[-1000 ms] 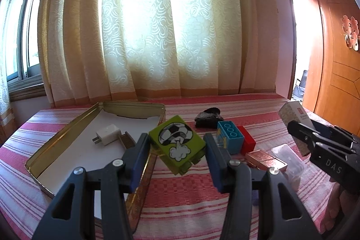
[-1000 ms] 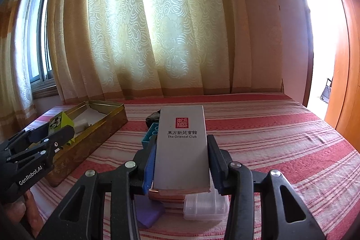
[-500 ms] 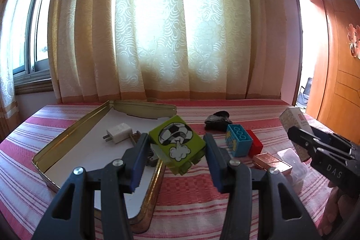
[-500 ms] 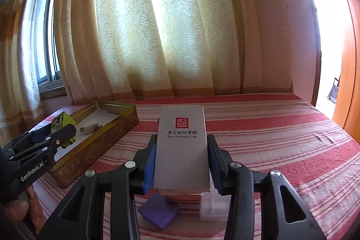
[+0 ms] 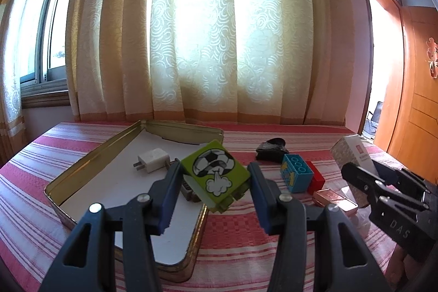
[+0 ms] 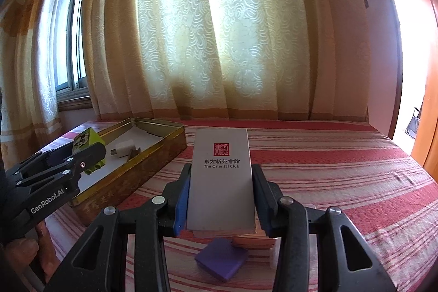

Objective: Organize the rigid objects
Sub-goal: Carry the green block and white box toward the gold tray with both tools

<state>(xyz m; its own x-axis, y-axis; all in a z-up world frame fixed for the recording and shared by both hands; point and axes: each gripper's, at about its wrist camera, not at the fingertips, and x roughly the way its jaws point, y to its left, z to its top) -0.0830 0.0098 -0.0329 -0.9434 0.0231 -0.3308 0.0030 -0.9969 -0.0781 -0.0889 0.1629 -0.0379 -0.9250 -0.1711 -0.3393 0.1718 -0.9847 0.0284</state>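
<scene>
Green toy brick with a football print [image 5: 216, 177] sits pinched between the pads of my left tool [image 5: 215, 182], tilted on a corner and hanging above the near right edge of the open gold metal tin [image 5: 90, 163]. In the right wrist view it shows at about 9 o'clock, lifted above the tin's long wall. My right tool [image 6: 220, 193] clamps a tall grey card box printed with a red seal [image 6: 220, 174] by its long sides, held above the red-and-white striped bed cover [image 6: 342, 168].

My worry is the brick: the pads seem to bear on slanted faces, so I judge it could twist or slip out and land on the cover instead of in the tin. If I let go too near the rim, it may catch the wall and tip outwards. Inside, a white plug adapter [image 5: 152, 160] lies at about 11 o'clock from the brick, with a dark metal piece beside it, so a careless drop could knock those about. The grey box reaches far beyond its pads and could pivot if it bumps anything. With both tools heading for the same tin, I think they could clash.

Both tools point forwards and slightly down; the right one shows at 3 o'clock in the left view.
</scene>
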